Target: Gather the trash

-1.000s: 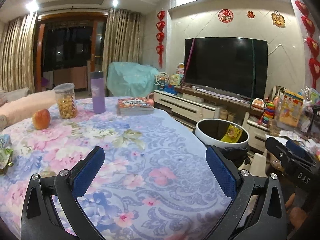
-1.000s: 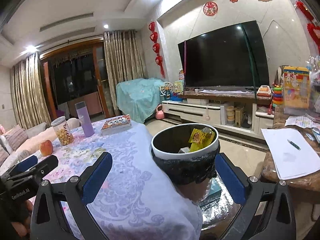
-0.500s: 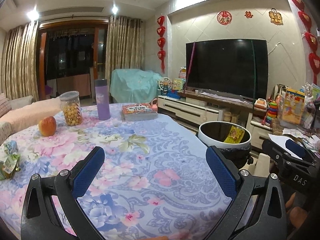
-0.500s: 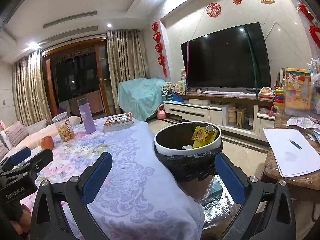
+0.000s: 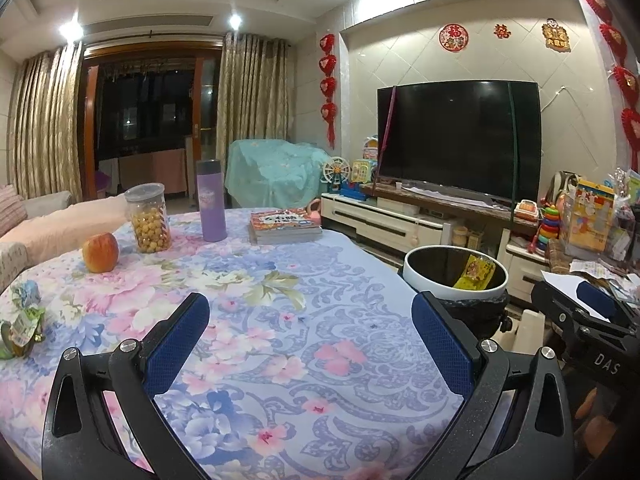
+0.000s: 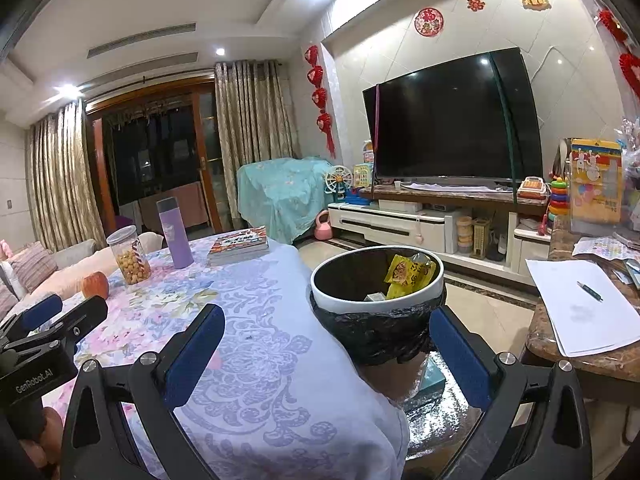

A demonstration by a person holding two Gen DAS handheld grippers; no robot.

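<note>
Floral cloth is covering the whole worktop [image 5: 320,280], and both tongs are hanging over its near edge: left tongs [image 5: 310,344] spread wide and gripping nothing, right tongs [image 6: 326,354] likewise released. Crumpled wrappers [image 5: 20,326] are sitting at the far left edge. Just off the right side, the trash bin [image 6: 378,294] is already holding a yellow packet [image 6: 408,276]. Farther back an apple [image 5: 100,252], snack jar [image 5: 148,218], purple bottle [image 5: 212,200] and books [image 5: 284,226] are lining up.

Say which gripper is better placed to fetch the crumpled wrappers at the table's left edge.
Left. The left gripper, open, has the wrappers beside it; the right gripper, open too, faces the trash bin on the far side.
</note>
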